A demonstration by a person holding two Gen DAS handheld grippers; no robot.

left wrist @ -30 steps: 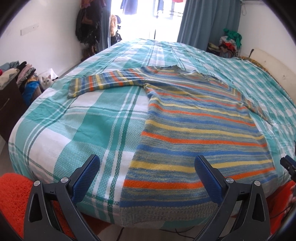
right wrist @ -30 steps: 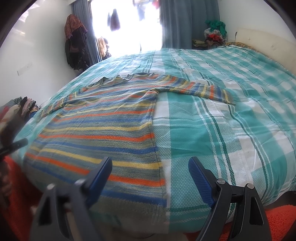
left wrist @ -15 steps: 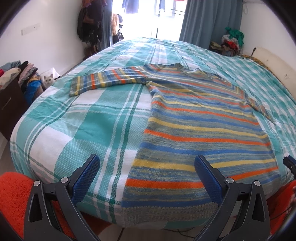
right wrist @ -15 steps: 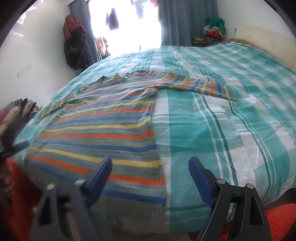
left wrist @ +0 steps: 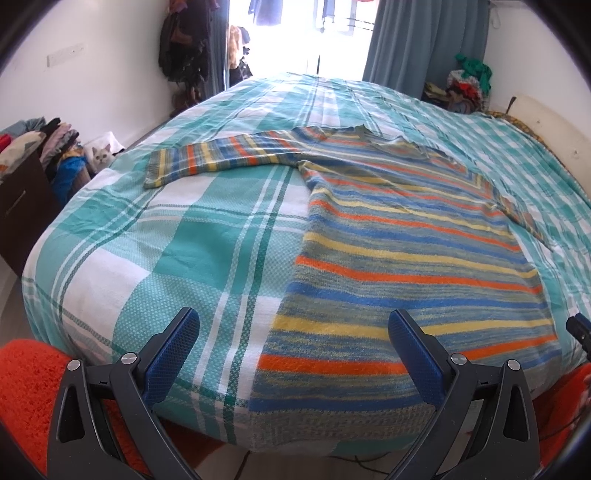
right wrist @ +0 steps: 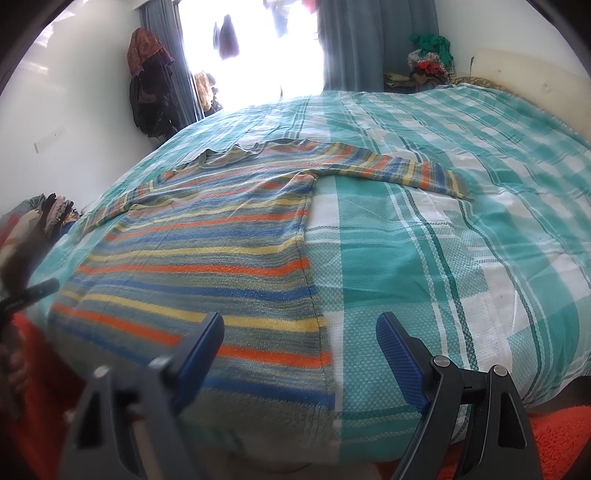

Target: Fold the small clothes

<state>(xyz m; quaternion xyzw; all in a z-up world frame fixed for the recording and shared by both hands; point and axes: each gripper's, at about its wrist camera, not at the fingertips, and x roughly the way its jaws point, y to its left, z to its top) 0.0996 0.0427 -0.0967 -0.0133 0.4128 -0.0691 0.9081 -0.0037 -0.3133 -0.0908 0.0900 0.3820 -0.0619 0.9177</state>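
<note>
A striped sweater (left wrist: 399, 236) in blue, orange, yellow and grey lies flat on the bed, sleeves spread out to both sides, hem toward me. My left gripper (left wrist: 291, 332) hovers open over the hem's left corner, nothing between its blue pads. In the right wrist view the same sweater (right wrist: 207, 251) fills the left half. Above the hem's right edge my right gripper (right wrist: 299, 332) stands open and holds nothing. The tip of the other gripper (left wrist: 580, 328) shows at the far right of the left wrist view.
The bed carries a teal and white checked cover (left wrist: 177, 236). An orange rug (left wrist: 26, 376) lies on the floor below the bed's near edge. At the left stand a dark dresser with piled clothes (left wrist: 33, 147) and a white cat (left wrist: 101, 157). Curtains and a bright window (left wrist: 295, 29) are behind.
Both views have shifted slightly, the sweater sitting a little higher and further from me than a second ago. The jaws of both grippers keep the same width.
</note>
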